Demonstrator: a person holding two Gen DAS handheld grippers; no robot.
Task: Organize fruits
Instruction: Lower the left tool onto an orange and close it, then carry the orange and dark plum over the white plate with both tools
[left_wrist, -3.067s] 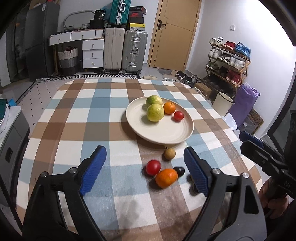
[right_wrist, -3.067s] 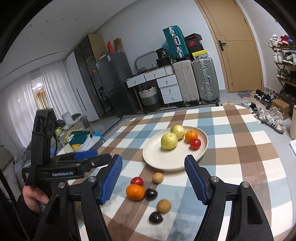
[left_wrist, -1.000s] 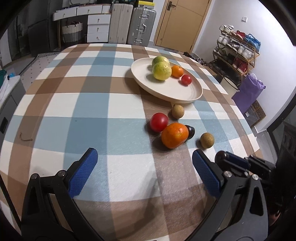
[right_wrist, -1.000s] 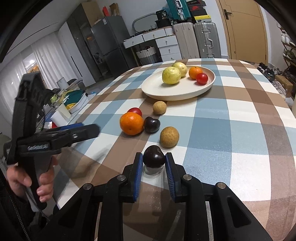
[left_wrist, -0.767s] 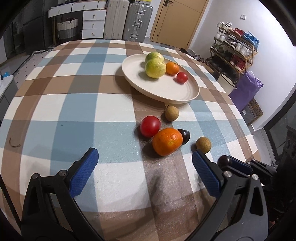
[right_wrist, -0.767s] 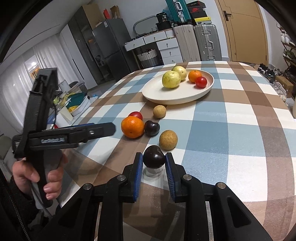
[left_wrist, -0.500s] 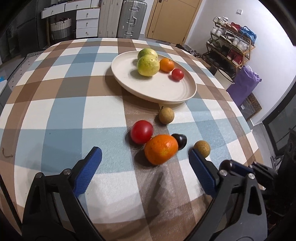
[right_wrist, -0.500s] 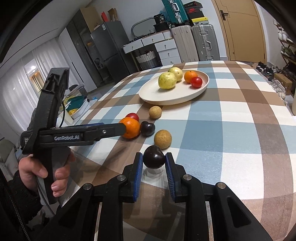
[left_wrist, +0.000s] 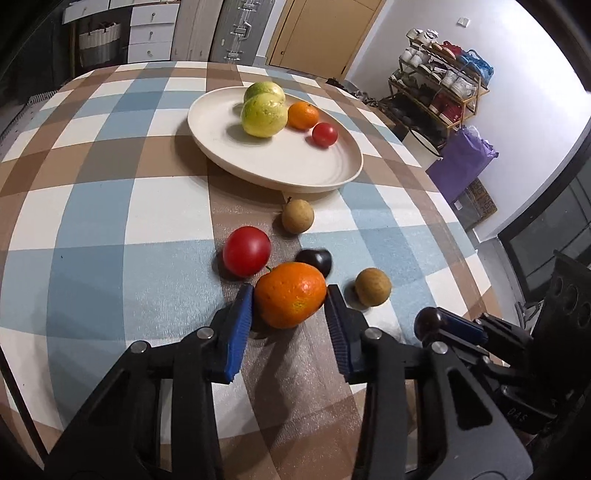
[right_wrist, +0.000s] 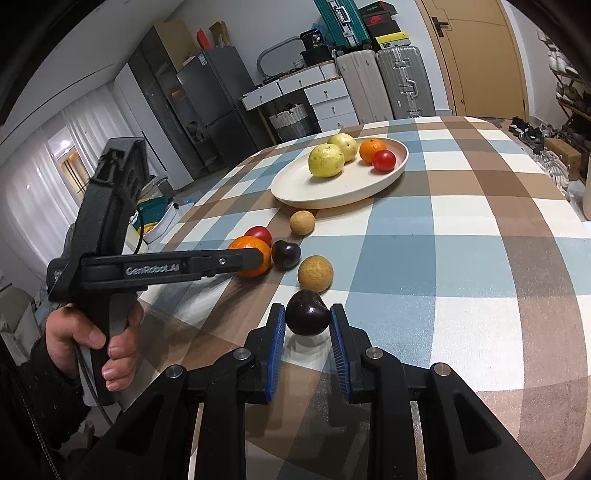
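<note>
My left gripper has its blue pads against both sides of the large orange on the checked cloth, and its jaws are closing on it. In the right wrist view, one left finger crosses in front of that orange. My right gripper is shut on a dark plum, held just above the cloth. Loose beside the orange lie a red tomato, a second dark plum and two brown round fruits. The cream plate behind holds two yellow-green fruits, a small orange and a small tomato.
A person's hand grips the left gripper's handle at the table's left edge. The table's right edge drops off near a shoe rack and a purple bag. Suitcases and white drawers stand beyond the far edge.
My left gripper moved forward and down to the large orange, and its wide jaws closed in around it. The right gripper stayed put with the dark plum.
</note>
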